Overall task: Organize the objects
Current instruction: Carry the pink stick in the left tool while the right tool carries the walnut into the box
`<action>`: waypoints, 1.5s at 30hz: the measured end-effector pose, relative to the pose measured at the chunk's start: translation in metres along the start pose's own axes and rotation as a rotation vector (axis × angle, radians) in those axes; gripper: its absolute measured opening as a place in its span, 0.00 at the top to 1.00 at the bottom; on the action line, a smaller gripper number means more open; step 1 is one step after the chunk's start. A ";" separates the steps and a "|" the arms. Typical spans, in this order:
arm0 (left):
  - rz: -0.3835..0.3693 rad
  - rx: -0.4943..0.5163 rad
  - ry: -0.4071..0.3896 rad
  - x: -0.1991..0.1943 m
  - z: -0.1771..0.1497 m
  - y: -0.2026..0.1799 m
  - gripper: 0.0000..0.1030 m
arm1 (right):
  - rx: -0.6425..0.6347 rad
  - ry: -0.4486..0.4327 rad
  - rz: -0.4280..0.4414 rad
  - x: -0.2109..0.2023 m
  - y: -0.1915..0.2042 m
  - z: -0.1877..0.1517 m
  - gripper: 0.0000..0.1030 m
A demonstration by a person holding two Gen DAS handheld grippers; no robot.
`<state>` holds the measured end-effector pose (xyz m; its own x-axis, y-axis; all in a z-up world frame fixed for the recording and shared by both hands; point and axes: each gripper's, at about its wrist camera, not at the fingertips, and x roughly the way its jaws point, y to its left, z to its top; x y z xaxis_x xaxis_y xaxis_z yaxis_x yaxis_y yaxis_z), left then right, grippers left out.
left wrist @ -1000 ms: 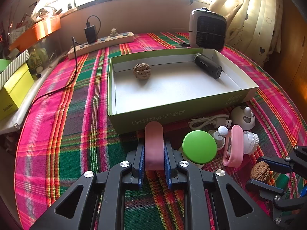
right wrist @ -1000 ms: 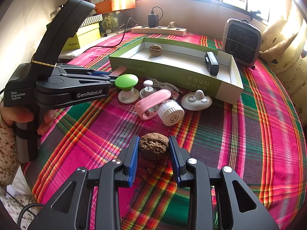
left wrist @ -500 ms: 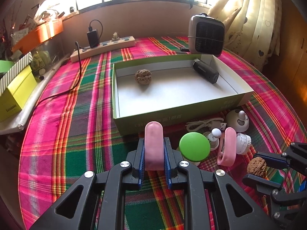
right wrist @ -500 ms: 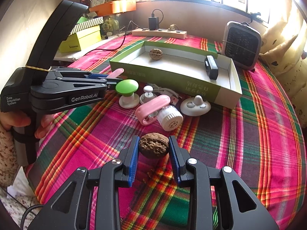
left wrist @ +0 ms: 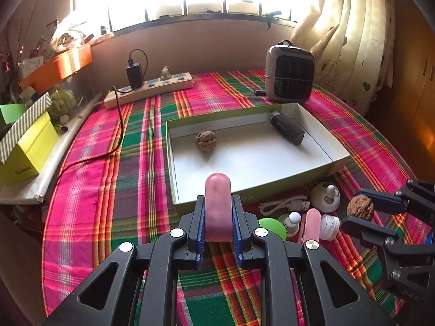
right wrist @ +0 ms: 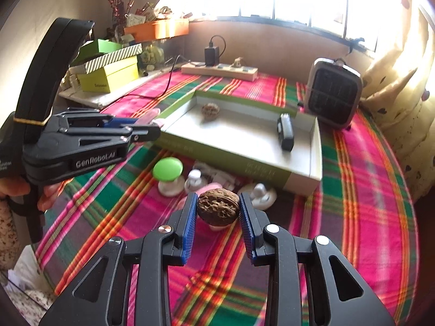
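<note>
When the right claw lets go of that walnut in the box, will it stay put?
Probably it rolls a little: the walnut is rounded and the box floor looks smooth and flat. Its ridged shell may stop it quickly; the other walnut sits still there. Likely hard and light, so release low.

Black gripper (left wrist: 218, 224), blue ribbed pads (right wrist: 190, 231)

The walnut (right wrist: 218, 210) is now lifted off the tablecloth (right wrist: 367, 190) in the right gripper (right wrist: 218, 212), and the pink piece (left wrist: 218, 206) is raised in the left gripper (left wrist: 218, 217), closer to the box's (left wrist: 312, 174) near edge.
</note>
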<state>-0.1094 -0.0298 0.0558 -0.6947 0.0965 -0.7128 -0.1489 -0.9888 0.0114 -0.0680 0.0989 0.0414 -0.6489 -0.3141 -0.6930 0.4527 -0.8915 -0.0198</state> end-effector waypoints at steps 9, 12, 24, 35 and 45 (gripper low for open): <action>0.010 0.002 -0.010 0.005 0.017 0.002 0.85 | -0.007 -0.060 -0.051 0.002 -0.017 0.034 0.69; 0.013 0.002 -0.014 0.008 0.023 0.003 0.85 | -0.004 -0.071 -0.064 0.005 -0.023 0.046 0.69; 0.008 -0.009 0.006 0.035 0.042 0.009 0.85 | 0.021 -0.054 -0.074 0.045 -0.045 0.083 0.69; 0.011 -0.022 0.054 0.068 0.045 0.013 0.85 | 0.054 0.047 -0.030 0.104 -0.061 0.102 0.69; 0.018 -0.030 0.091 0.090 0.046 0.014 0.85 | 0.031 0.123 -0.034 0.139 -0.061 0.106 0.69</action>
<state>-0.2061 -0.0296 0.0242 -0.6300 0.0697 -0.7735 -0.1155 -0.9933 0.0046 -0.2510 0.0753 0.0224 -0.5824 -0.2431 -0.7757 0.4113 -0.9112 -0.0233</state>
